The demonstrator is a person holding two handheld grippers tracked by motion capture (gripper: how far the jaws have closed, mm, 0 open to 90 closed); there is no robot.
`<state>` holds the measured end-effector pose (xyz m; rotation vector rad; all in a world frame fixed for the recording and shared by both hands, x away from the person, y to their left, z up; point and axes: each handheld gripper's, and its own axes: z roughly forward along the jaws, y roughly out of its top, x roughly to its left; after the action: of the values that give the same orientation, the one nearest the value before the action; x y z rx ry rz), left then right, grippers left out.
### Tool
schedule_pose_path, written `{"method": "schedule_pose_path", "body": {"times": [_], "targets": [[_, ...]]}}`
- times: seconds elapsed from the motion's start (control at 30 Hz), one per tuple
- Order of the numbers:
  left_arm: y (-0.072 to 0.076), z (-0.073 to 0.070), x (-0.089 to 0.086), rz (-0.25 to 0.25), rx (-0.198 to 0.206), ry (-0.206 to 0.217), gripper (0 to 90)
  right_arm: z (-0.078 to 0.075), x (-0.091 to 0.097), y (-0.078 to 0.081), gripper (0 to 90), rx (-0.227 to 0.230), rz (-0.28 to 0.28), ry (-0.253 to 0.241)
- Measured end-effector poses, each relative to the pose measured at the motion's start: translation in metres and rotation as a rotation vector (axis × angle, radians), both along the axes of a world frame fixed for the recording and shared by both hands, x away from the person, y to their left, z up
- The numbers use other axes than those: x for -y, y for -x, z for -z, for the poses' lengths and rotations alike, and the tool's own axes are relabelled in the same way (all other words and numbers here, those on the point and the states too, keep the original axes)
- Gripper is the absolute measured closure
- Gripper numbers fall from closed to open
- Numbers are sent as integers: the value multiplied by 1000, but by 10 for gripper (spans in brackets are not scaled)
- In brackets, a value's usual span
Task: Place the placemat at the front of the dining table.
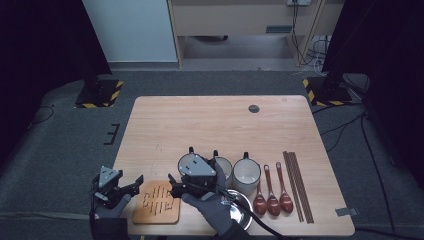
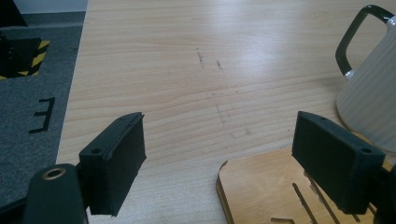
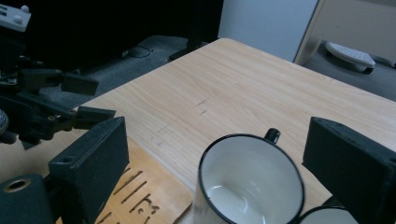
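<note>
A white enamel mug (image 3: 252, 186) with a dark rim stands just past the far right corner of a slotted wooden trivet (image 1: 156, 202). My right gripper (image 1: 184, 166), in a gloved hand, hovers over this mug. Its jaws stand wide, and the mug's mouth lies between and a little beyond them in the right gripper view (image 3: 217, 140), with a gap on the left side. The same mug (image 2: 369, 98) appears ribbed, with a dark handle. My left gripper (image 1: 135, 186) is open at the table's front left edge, its jaws (image 2: 219, 140) empty over the trivet's (image 2: 266, 191) left corner.
Two more white mugs (image 1: 223, 167) (image 1: 246, 175) stand in a row to the right. A steel bowl (image 1: 241, 214) sits under my right wrist. Three brown spoons (image 1: 272, 192) and chopsticks (image 1: 298, 186) lie at the right. The table's far half is bare wood.
</note>
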<state>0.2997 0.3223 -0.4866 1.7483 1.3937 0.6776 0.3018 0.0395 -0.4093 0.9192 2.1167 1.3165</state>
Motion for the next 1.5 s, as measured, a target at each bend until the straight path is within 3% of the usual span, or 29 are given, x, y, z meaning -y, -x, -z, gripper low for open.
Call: {"method": "schedule_pose_path", "body": {"times": [0.93, 1.5], "targets": [[4, 3, 2, 9, -2, -5, 152, 46, -40, 20, 63, -98, -83, 61], [6, 8, 6, 26, -15, -13, 141, 72, -50, 26, 68, -165, -95, 99]]}}
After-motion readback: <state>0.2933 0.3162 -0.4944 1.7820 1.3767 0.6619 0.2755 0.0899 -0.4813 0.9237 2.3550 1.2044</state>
